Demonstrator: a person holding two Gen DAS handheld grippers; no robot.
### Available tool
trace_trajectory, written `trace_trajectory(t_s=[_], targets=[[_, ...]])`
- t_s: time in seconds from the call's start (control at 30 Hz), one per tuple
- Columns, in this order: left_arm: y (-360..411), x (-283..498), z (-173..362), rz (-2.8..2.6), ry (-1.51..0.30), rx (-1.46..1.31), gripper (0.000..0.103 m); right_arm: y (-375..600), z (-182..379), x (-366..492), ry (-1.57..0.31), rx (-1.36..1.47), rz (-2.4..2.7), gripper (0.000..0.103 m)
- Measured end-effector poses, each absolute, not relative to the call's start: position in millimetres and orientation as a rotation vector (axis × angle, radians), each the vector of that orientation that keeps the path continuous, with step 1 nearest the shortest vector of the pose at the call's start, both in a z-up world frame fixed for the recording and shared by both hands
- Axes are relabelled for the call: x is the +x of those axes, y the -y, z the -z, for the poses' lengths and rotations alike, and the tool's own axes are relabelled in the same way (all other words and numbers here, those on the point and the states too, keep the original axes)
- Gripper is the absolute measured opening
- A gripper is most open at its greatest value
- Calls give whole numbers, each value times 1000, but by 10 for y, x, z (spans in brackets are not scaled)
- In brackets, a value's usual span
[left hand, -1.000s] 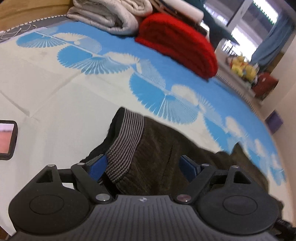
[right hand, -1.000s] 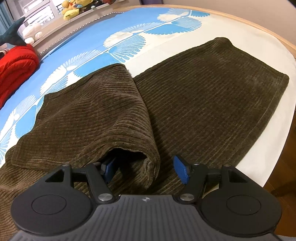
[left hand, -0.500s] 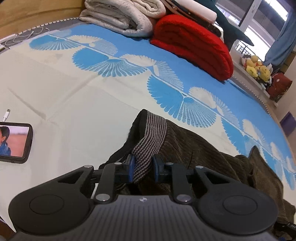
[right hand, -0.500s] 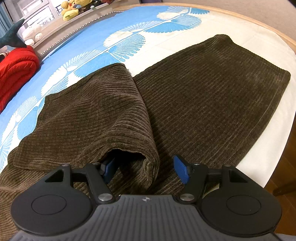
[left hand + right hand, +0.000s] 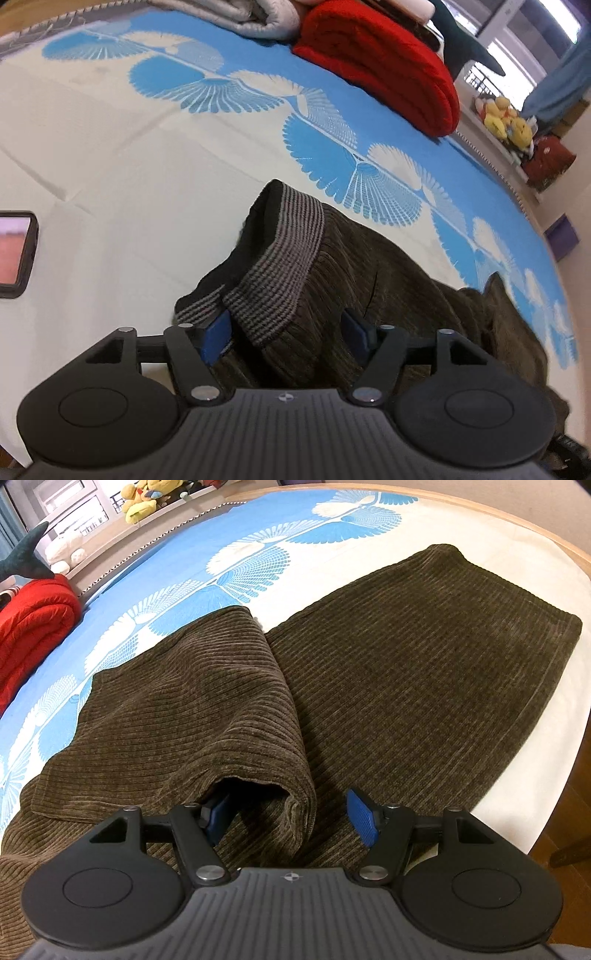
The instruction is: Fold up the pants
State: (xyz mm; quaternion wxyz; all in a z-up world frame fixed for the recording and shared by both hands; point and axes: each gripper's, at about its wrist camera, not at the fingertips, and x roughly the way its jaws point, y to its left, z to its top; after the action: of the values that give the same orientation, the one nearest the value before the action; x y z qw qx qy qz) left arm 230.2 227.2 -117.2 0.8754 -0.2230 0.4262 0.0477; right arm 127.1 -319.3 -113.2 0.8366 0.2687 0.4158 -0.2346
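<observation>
Dark brown corduroy pants lie on the bed sheet. Their grey striped waistband stands up in a fold between the blue pads of my left gripper. Its jaws are opening and the pads do not press the band. In the right wrist view both legs stretch away, the left one folded back on itself. My right gripper is open at that leg's hem. One finger is tucked inside the hem opening; the other finger stands outside, clear of the cloth.
A phone with its screen lit lies on the sheet at the left. A red blanket and a grey quilt are stacked at the far side. The bed's wooden edge curves round the right, with floor beyond.
My left gripper closed on the waistband half a second ago and has since spread apart again. The right gripper and the legs have not moved.
</observation>
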Motion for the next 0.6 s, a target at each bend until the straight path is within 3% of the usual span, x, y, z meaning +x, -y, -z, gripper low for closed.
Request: trace_trajectory(t_s=[0.03,0.1,0.27,0.43,0.6], targets=[[-2220,2287,1135,-122,-862,-418,35,3197,1131,1272,-881,569,495,68],[-2168,2231,1040,-124,-809,-379,28,3201,1131,1274,-882,572,495,68],[-2254,1872,770,-89,-724,-436,27,3209,1133,1273,-881,574,494,68],[-2566,2123,1282,-136,-968,-553,26,3212,1138,1287,-879,553,504,68],[-2469,2122,1248,-122,-948,-460,29,3249,1096,1306,-866,539,549,71]])
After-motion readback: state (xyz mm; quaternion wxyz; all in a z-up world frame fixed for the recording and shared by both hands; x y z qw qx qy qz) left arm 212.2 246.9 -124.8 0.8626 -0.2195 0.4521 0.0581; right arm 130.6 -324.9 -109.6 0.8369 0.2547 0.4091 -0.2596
